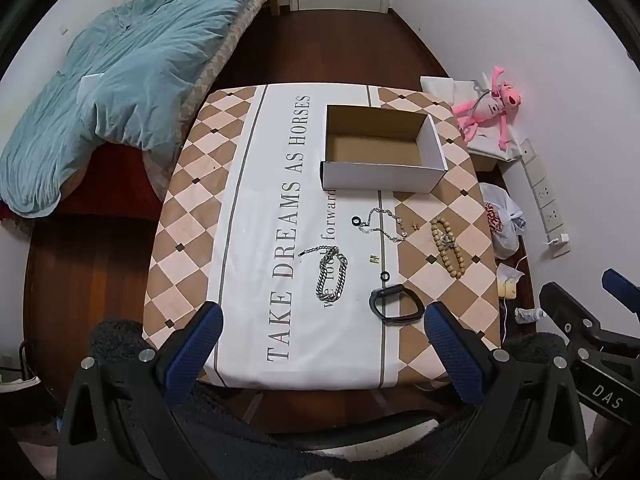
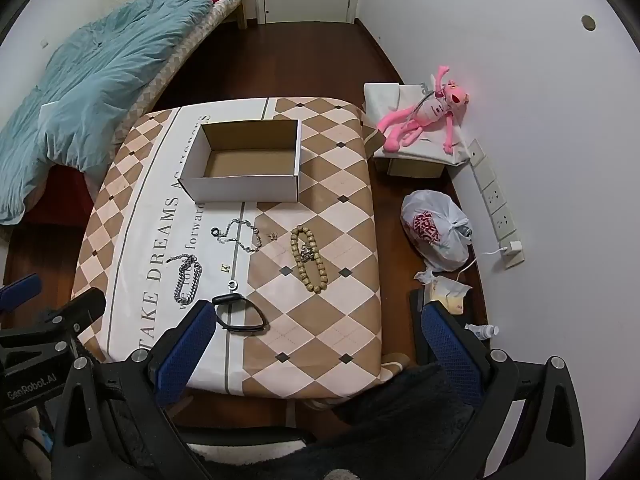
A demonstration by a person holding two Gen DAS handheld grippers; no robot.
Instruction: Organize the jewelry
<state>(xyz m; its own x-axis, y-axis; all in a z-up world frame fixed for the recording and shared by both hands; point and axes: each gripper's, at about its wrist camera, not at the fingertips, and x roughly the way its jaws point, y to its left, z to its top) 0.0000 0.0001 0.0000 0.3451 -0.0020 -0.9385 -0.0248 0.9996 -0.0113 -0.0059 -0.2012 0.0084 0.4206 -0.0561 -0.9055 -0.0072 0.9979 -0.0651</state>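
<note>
Bedroom table (image 1: pixel 248 216): empty box (image 1: pixel 382 148), scattered chains, perhaps earrings (image 1: pixel 414 225).

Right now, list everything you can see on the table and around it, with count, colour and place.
Box: one, white outside, brown inside, open and empty, far part of table.
Table: one, checked brown and cream cloth with a white lettered band.
Heavy chain: one, silver, near middle.
Thin chain: one, silver, just before the box.
Bead bracelet: one, tan, right part of table.
Black band: one, near edge.
Small rings: two, black, one by the thin chain, one by the band.
Small gold pieces: two, between the chains and beads.
Duvet: one, teal, on bed at left.
Plush toy: one, pink, by right wall.
Plastic bag: one, white, on floor.
Left gripper: blue fingers, wide open, holding nothing.
Right gripper: blue fingers, wide open, holding nothing.
</note>
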